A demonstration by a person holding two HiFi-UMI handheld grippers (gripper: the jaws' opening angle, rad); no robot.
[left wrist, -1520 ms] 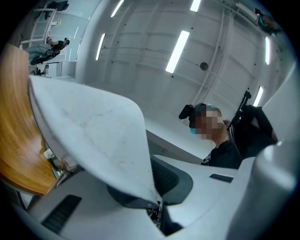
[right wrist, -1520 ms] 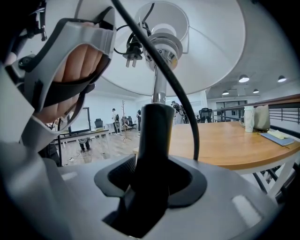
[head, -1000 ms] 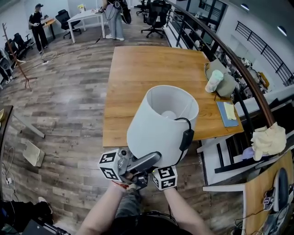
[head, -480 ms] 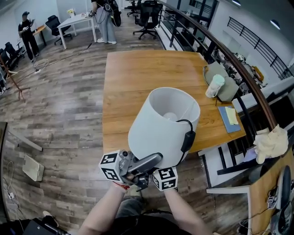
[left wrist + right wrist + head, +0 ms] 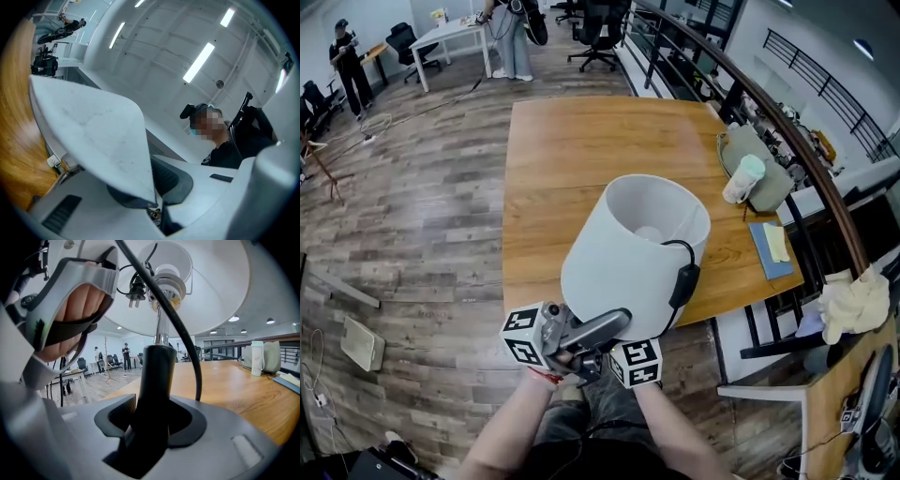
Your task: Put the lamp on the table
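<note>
Carrying stage, with the lamp (image 5: 630, 251) held aloft by both grippers at the near edge of the wooden table (image 5: 581, 141). The left gripper (image 5: 152, 208) was clamped on the lower rim of the white shade (image 5: 93, 136), and the right gripper (image 5: 150, 427) was closed round the black stem (image 5: 157, 376) beneath the bulb socket. The cord (image 5: 187, 338) and its plug (image 5: 135, 289) hung loose under the shade. Compared with a second before, both grips and the lamp's tilt were unchanged, while the table had been brought slightly nearer in the head view, so that the shade was seen overlapping the near edge. The lamp's base was hidden, and no contact with the tabletop could be seen. The approach was judged nearly complete; the lamp would still have to be moved forward, righted and lowered onto the bare wood, well apart from the tumbler (image 5: 741, 178) at the right-hand side.
</note>
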